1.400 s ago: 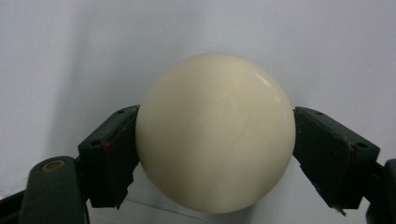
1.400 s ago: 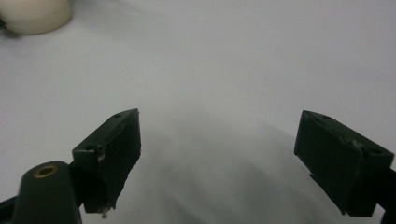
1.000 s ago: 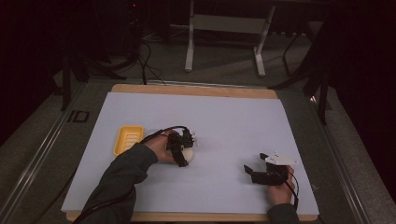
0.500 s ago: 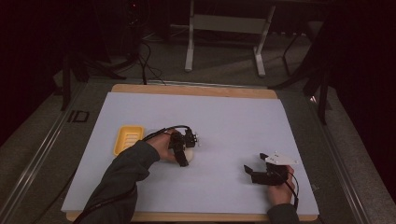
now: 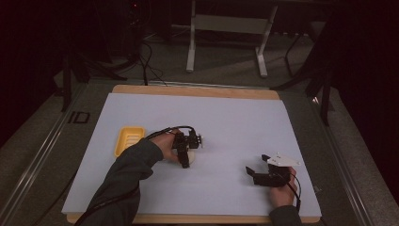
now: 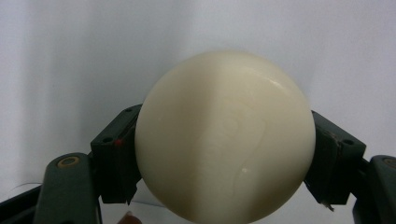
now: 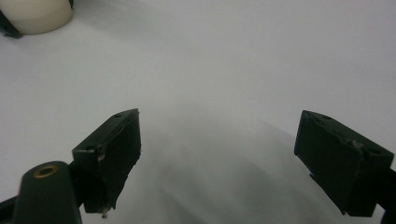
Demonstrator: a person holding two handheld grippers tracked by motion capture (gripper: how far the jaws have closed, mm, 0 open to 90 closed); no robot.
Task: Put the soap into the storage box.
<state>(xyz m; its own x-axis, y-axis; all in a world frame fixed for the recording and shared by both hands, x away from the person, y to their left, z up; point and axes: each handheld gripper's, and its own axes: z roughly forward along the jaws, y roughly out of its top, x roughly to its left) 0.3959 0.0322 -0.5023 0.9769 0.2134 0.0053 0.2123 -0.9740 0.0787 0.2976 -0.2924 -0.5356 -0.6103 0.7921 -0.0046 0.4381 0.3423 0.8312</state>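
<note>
A person's left gripper point(image 6: 224, 154) clamps a cream-white ball point(image 6: 225, 137) between its two black jaws, one pad pressed to each side at the ball's widest part. In the high view the ball point(image 5: 189, 157) sits low over the white table sheet point(image 5: 235, 122), just to the right of a yellow tray point(image 5: 129, 140), with the left gripper point(image 5: 184, 151) above it and the hand point(image 5: 165, 145) behind it. Whether the ball touches the sheet or hangs just clear of it cannot be told.

Well to the right of the tray, near the sheet's front edge, the right gripper point(image 5: 256, 173) rests in the other hand point(image 5: 282, 190), its jaws spread wide with nothing but bare sheet between them; its own camera catches the ball point(image 7: 35, 14) far off at the upper left.

The work in hand appears to be carrying the ball, and the tray looks the likely place for it. A smooth round ball can squirt out of flat pads, so the hold should stay on the ball's middle and the squeeze steady. The move should be level and unhurried, lifting enough to clear the tray's rim, then lowering until the ball bears on the tray's floor before the jaws part, so that it does not roll off.
</note>
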